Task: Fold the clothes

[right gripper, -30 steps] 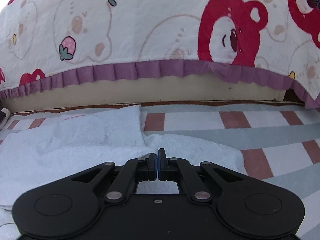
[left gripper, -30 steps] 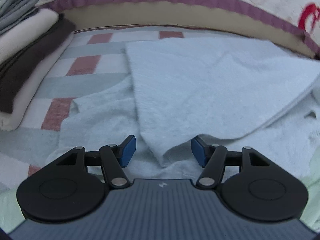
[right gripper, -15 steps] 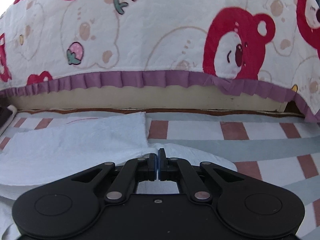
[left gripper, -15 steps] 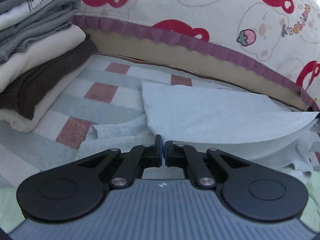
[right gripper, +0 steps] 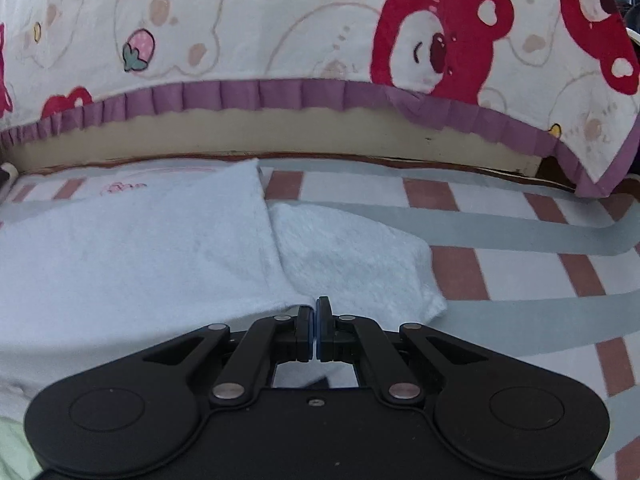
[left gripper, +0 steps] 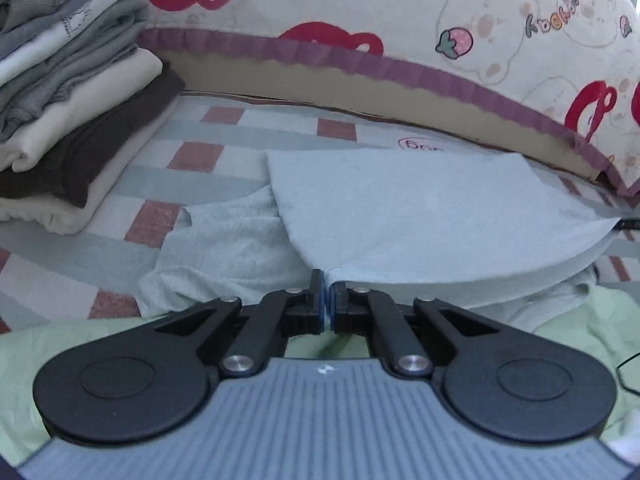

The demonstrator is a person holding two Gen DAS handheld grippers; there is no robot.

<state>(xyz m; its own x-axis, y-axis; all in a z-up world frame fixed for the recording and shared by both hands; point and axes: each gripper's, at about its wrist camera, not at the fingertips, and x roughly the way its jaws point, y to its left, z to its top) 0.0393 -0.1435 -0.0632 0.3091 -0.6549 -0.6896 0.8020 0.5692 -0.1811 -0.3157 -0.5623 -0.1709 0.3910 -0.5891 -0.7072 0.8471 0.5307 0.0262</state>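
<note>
Both grippers are pinching the near edge of the pale blue garment (left gripper: 420,208), which is lying on the striped mat in front of the bear-print cover: the left gripper (left gripper: 324,300) at one corner, the right gripper (right gripper: 313,326) at the other. The fold is seemingly underway; next, both corners should travel together toward the far edge, staying level.

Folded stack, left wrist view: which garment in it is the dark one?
The brown garment, second from the bottom, between two cream layers; everything above it in the stack is grey or cream.
</note>
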